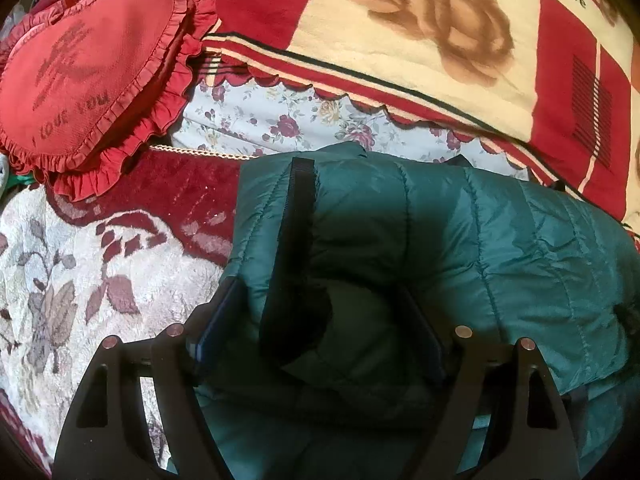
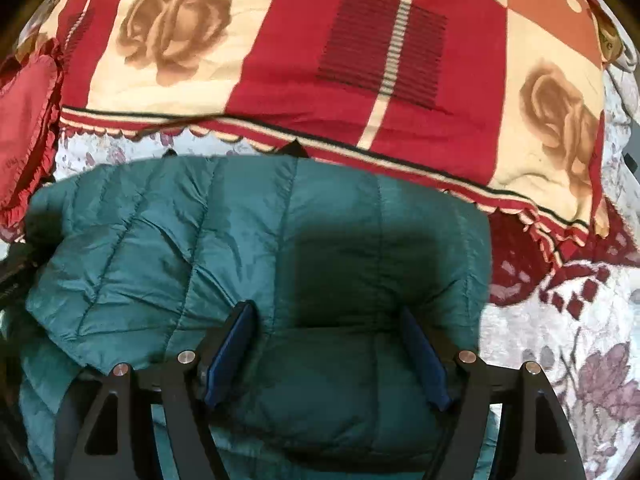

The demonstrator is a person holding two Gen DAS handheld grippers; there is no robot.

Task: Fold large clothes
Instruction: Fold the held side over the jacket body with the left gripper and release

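Observation:
A teal quilted puffer jacket (image 1: pixel 500 232) lies folded over on the bed, with a dark strap or trim (image 1: pixel 298 216) running down its left part. It also fills the lower middle of the right wrist view (image 2: pixel 192 232). My left gripper (image 1: pixel 320 332) stands open directly over the jacket's left end, its blue pads (image 1: pixel 218 324) spread wide with padded fabric bulging between them. My right gripper (image 2: pixel 328 340) stands open over the jacket's right end, blue pads (image 2: pixel 232 340) wide apart on either side of the fabric.
A red heart-shaped ruffled pillow (image 1: pixel 88 76) lies at the far left. A red and cream rose-print blanket (image 2: pixel 304 60) is heaped just behind the jacket. A floral sheet (image 1: pixel 280 120) and a maroon-and-cream bedspread (image 1: pixel 100 280) lie beneath.

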